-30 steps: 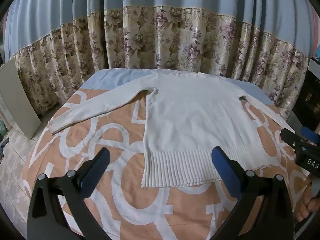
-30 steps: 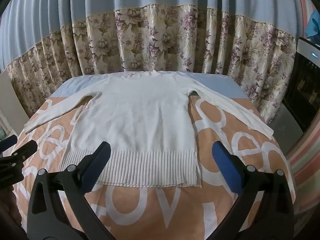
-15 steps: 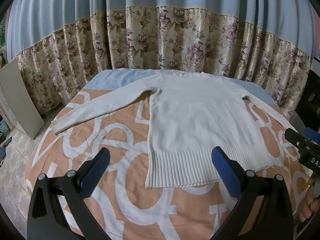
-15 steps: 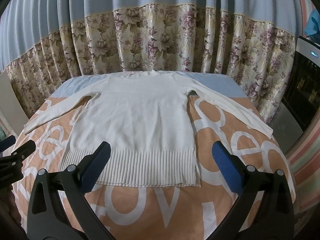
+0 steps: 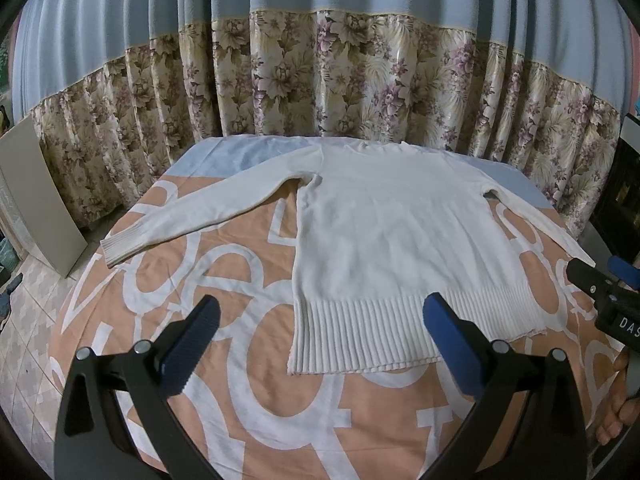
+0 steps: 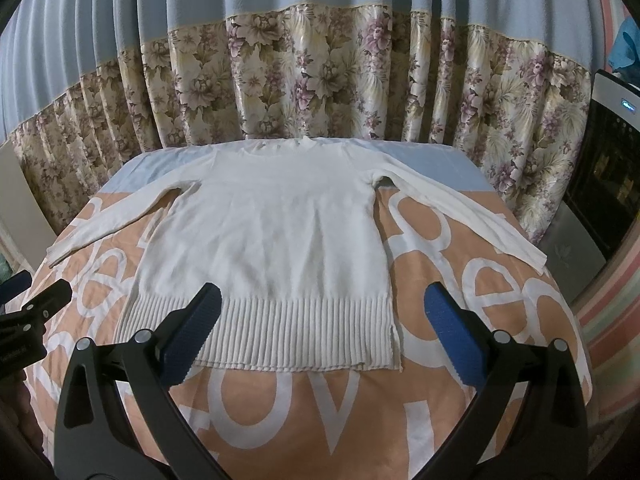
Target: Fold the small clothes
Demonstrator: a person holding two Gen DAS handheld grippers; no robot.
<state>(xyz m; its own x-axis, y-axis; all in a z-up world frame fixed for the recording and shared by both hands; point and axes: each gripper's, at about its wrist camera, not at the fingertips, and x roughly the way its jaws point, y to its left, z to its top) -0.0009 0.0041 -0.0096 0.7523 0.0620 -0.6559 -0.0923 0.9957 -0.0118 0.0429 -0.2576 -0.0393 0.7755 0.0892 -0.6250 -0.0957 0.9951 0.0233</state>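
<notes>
Since a second ago we have eased the left gripper [image 5: 320, 330] slightly rightward; both hang wide open, holding nothing. Our right gripper [image 6: 324, 328] hovers above the sweater's [image 6: 264, 236] ribbed hem, the left nearer its left corner. Beyond, the sweater lies flat on the bedspread [image 6: 312, 408], collar toward the curtain [image 6: 320, 72].

My left camera sits low over the near edge of the bed [image 5: 248, 392], above and short of the sweater [image 5: 400, 240], facing the curtain [image 5: 340, 80] from left of the sweater's middle. My right camera looks the same way from further right, equally near. Both views share the whole sweater, bed and curtain. Each catches the other tool at its edge: right gripper [image 5: 600, 280], left gripper [image 6: 32, 296].
</notes>
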